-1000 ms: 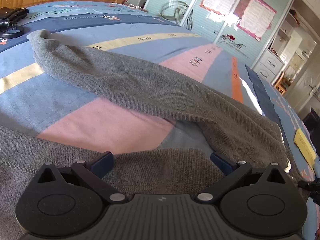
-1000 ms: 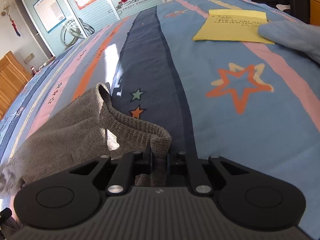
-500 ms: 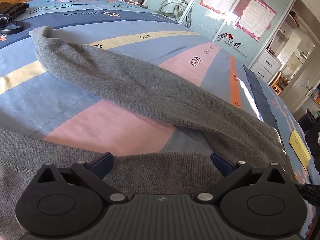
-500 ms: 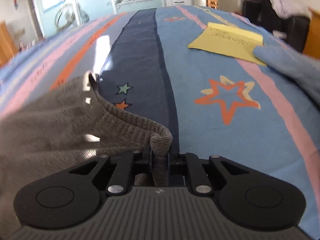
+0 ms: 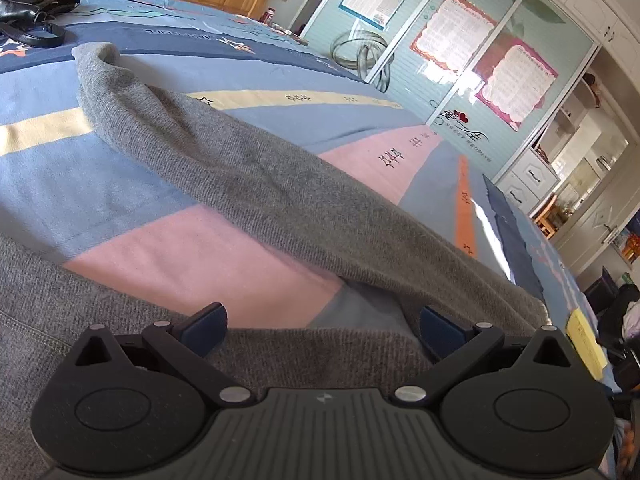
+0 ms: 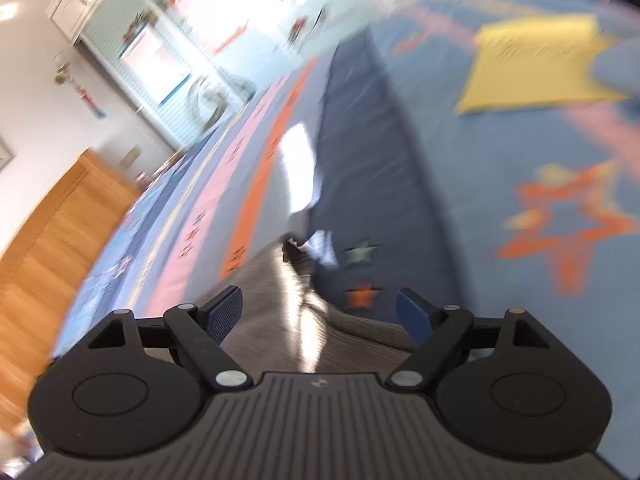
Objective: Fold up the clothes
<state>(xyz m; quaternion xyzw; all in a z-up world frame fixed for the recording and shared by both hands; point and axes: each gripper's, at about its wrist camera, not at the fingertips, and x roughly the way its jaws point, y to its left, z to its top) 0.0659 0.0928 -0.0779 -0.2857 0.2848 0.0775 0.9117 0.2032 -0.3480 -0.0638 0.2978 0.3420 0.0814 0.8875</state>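
Black bag (image 5: 32, 8) far off on striped bed (image 5: 120, 184); yellow paper (image 6: 536, 68) blurry. Left gripper (image 5: 323, 326), right gripper (image 6: 319, 310) wide open, holding nothing, over gray sweater (image 5: 248, 168).

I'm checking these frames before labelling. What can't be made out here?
- Right wrist view: motion blur smears the writing on the yellow paper.
- Left wrist view: the left gripper body hides the sweater hem below it.
- Left wrist view: the black bag is cut off by the edge.
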